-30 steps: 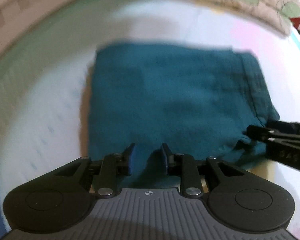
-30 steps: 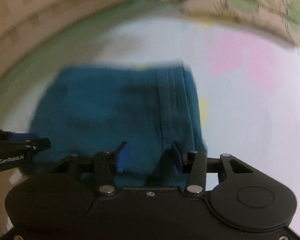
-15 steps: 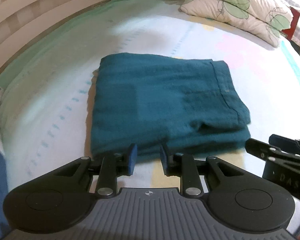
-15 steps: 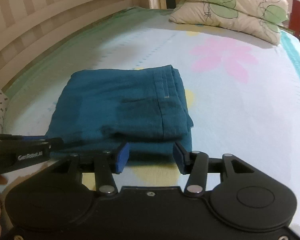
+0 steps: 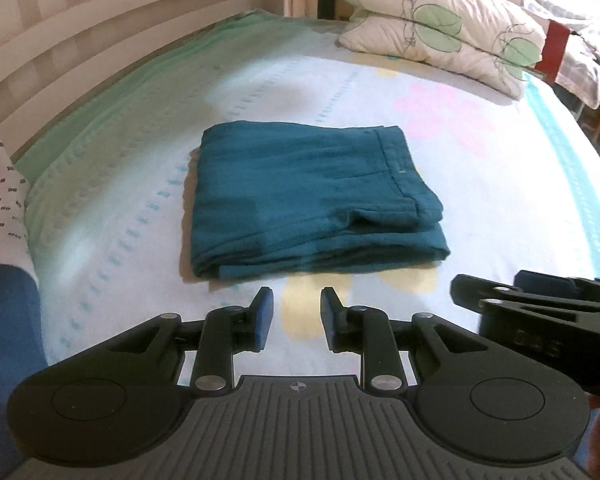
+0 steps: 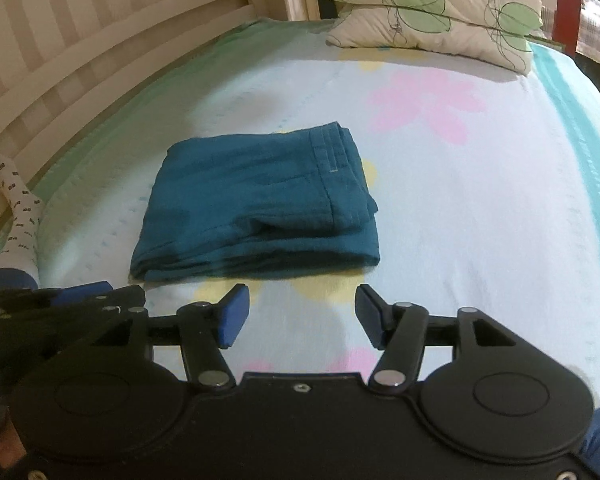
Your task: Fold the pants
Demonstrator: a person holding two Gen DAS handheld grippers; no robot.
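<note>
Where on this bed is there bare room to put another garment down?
Bare sheet lies right of the folded teal pants, toward the turquoise stripe, and between pants and leaf-print pillows. The left is tighter: a socked foot by the white rail.

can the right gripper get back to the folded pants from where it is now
Probably yes. The right gripper is open and empty, just short of the pants' near edge, with only bare sheet between them.

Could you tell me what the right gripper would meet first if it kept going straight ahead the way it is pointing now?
Probably the near folded edge of the teal pants. The right gripper is open, with only bare bedsheet between it and them, though it might brush the sheet first; depth is unclear.
</note>
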